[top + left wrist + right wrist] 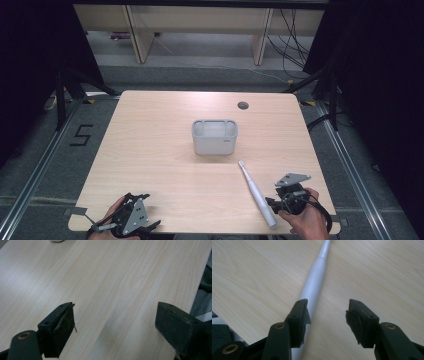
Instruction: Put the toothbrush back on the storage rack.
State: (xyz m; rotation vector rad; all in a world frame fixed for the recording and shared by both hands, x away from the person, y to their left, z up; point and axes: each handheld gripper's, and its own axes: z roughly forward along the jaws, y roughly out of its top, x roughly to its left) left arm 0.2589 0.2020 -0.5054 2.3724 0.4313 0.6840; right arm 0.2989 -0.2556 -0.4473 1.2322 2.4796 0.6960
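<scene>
The left hand-held gripper (131, 218) sits at the near left corner of the desk (150, 150), held in the person's left hand (112, 220). In the left gripper view its jaws stand wide apart over bare wood, with nothing between them (115, 325).

The right hand-held gripper (290, 196) sits at the near right edge of the desk, held in the person's right hand (307, 220). In the right gripper view its jaws are parted (327, 315) and grip nothing.

A white electric toothbrush (256, 192) lies flat on the desk just to the left of the right hand-held gripper, its brush head pointing away from the person. In the right gripper view the toothbrush handle (313, 287) runs forward from beside the left jaw; whether the jaw touches it cannot be told, as the jaw hides that part of the handle.

A grey holder (215, 136) with compartments along its top stands upright at the middle of the desk, well ahead of both hand-held grippers and apart from the toothbrush head. A small round hole (243, 105) lies in the desk beyond the holder.
</scene>
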